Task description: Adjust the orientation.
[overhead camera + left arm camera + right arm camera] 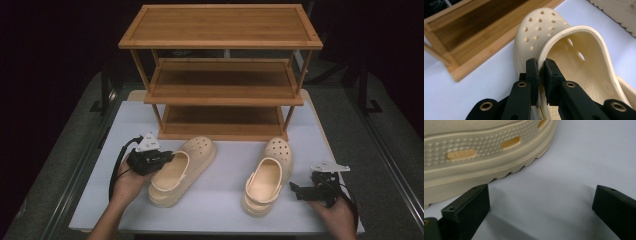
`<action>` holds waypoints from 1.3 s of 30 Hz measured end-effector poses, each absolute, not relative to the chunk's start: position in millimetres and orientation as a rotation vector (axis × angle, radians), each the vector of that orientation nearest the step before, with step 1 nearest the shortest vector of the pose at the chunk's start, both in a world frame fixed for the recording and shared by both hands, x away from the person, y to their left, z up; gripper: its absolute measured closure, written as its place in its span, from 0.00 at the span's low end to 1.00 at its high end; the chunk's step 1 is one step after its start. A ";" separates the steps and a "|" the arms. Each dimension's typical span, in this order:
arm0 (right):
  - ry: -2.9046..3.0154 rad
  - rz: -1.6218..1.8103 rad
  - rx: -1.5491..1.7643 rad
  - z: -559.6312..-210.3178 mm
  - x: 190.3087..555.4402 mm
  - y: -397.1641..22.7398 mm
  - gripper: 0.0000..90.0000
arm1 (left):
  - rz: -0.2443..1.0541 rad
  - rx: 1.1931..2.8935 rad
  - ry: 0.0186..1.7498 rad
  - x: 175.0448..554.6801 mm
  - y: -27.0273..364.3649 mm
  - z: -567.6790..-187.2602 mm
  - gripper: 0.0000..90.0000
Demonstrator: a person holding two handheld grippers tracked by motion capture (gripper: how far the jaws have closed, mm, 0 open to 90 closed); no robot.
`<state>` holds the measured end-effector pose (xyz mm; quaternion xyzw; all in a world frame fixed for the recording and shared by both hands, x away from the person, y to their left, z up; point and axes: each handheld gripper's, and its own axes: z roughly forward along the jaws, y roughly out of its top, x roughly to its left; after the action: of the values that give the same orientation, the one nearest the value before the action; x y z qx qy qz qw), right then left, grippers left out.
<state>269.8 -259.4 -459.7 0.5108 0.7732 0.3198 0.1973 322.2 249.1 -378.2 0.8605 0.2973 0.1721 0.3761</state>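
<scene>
Left gripper [161, 158] at the near-left of the bench [100, 200], held in the left hand [127, 185]. Its fingers [533, 75] pinch the side wall of the left clog [181, 170] at the rim of the foot opening, one finger outside, one inside. Left clog lies on the bench, toe angled toward the rack [222, 75], just in front of the rack's bottom shelf. Right clog [267, 175] lies to the right, well apart from the left clog, toe also toward the rack. Right gripper [295, 189] rests on the bench at the right clog's outer side, in the right hand [340, 217]. Its fingers [467, 207] are spread wide, nothing between them; sole edge just beside one finger.
</scene>
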 end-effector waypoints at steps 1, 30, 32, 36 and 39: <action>2.165 0.895 1.429 -459.7 269.8 -259.4 0.01 | 0.445 2.197 0.765 322.1 250.8 -377.8 0.92; 2.165 0.895 1.431 -459.6 269.7 -259.4 0.01 | 0.362 2.135 0.864 317.0 279.0 -382.7 0.66; 2.165 0.894 1.430 -459.6 269.7 -259.4 0.01 | 0.348 2.121 0.865 313.7 284.0 -381.9 0.60; 2.165 0.895 1.431 -459.6 269.6 -259.4 0.01 | 0.332 2.125 0.872 309.6 293.8 -381.9 0.50; 2.165 0.895 1.430 -459.6 269.7 -259.4 0.01 | 0.328 2.113 0.885 305.4 304.3 -383.4 0.45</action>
<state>269.7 -259.4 -459.6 0.5110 0.7733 0.3196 0.1972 305.4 304.3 -383.4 0.8359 0.3501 0.1298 0.4022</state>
